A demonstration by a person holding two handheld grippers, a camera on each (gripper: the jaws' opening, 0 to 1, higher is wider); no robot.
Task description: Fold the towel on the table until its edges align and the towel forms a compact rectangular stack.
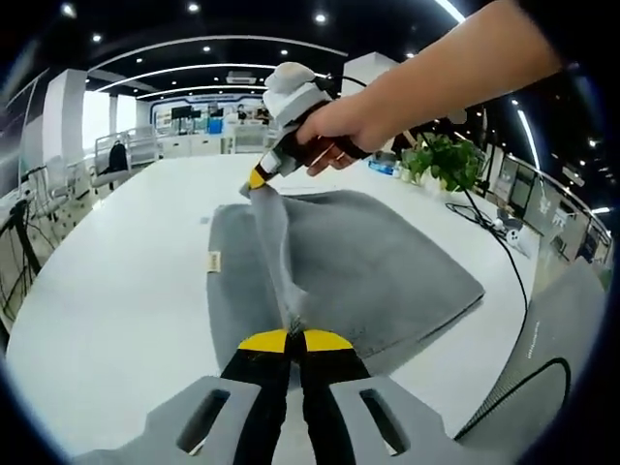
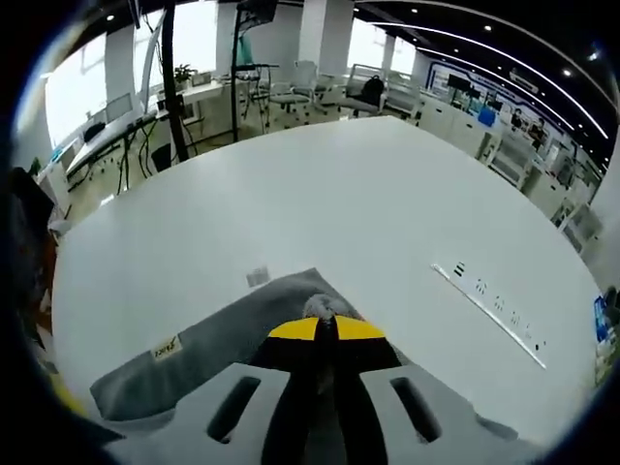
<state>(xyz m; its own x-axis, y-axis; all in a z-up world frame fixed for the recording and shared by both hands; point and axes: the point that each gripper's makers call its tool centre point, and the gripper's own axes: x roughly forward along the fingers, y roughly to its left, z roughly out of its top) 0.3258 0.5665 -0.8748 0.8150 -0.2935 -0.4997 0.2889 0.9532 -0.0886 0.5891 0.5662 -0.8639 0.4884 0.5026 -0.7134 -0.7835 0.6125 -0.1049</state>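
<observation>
Both grippers, left and right, clench the grey towel's raised edge (table below).

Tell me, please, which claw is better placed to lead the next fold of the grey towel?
Probably the right claw: it holds the towel at the lifted far end of the raised ridge, free to carry it over. The left claw is shut on the towel's near edge, low by the white table, suited to anchoring.

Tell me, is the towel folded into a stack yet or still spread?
Mid-fold: both grippers, left and right, pinch one edge of the grey towel and lift it; the rest lies spread on the table.
</observation>
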